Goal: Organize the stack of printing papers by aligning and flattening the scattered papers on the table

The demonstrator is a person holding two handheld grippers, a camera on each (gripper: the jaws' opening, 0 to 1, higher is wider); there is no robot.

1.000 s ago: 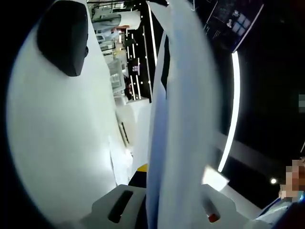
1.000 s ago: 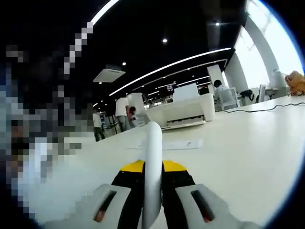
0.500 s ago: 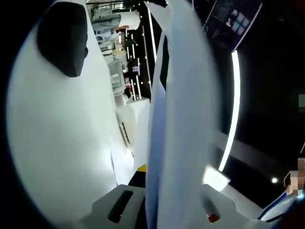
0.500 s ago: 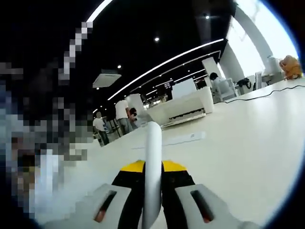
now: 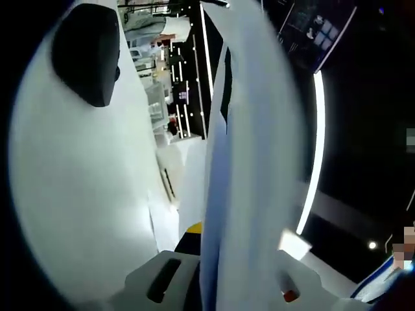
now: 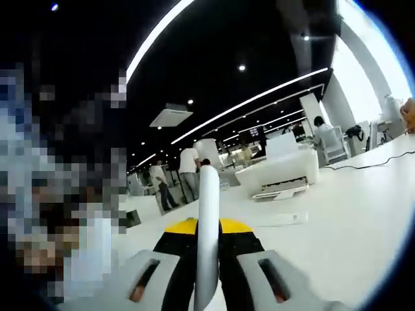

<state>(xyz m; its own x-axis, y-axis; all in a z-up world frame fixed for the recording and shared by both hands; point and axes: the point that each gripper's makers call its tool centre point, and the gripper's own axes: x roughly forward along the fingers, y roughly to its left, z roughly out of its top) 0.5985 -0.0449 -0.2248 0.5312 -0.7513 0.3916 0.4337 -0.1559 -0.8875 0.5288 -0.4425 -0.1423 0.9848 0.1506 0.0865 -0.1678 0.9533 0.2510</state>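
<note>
In the left gripper view the stack of white papers (image 5: pixel 249 162) stands on edge, running from the bottom up to the top of the picture, and my left gripper (image 5: pixel 227 285) is shut on its lower part. The view is rolled, so the white table (image 5: pixel 78 194) lies along the left side. In the right gripper view the same paper stack (image 6: pixel 207 220) shows edge-on as a thin white band rising between the jaws, with my right gripper (image 6: pixel 206 285) shut on it above the white table (image 6: pixel 350 227).
A black rounded object (image 5: pixel 84 55) lies on the table at the upper left of the left gripper view. In the right gripper view a white printer (image 6: pixel 279 178) sits farther along the table, a flat white piece (image 6: pixel 272 220) lies before it, and people (image 6: pixel 190 172) stand behind.
The right gripper view has swung upward and sideways, so the printer and people now sit more to the right and higher. The left gripper view is almost unchanged. Both grippers keep hold of the papers.
</note>
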